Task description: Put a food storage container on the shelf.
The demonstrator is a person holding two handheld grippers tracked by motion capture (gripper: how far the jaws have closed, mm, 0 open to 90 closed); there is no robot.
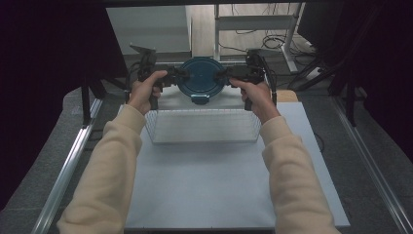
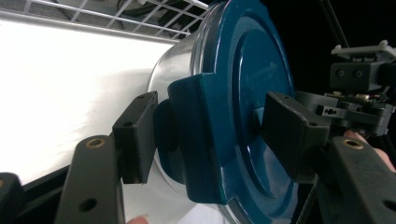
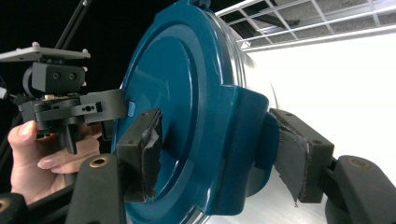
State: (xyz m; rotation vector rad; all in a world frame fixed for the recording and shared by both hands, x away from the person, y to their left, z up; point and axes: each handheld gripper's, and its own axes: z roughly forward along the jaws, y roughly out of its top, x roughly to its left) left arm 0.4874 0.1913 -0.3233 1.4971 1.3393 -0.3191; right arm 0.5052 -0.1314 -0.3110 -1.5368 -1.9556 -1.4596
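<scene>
A round container (image 1: 200, 75) with a dark teal lid hangs over the far side of the wire basket (image 1: 202, 127), carried between both grippers. My left gripper (image 1: 182, 74) clamps the lid's clasp on the left rim. In the left gripper view, that gripper (image 2: 212, 130) has one pad under the clasp (image 2: 196, 140) and the other on the lid's top. My right gripper (image 1: 221, 74) grips the opposite rim. In the right gripper view, that gripper (image 3: 215, 149) has its pads pressing the lid face and the clasp (image 3: 243, 140). The container's shiny body (image 2: 173, 70) points toward the white surface below.
The wire basket stands at the far end of the pale blue table (image 1: 209, 185). Metal rails (image 1: 68, 165) run along both sides of the table. A desk frame and cables (image 1: 272, 39) lie on the floor behind. Dark curtains close in both sides.
</scene>
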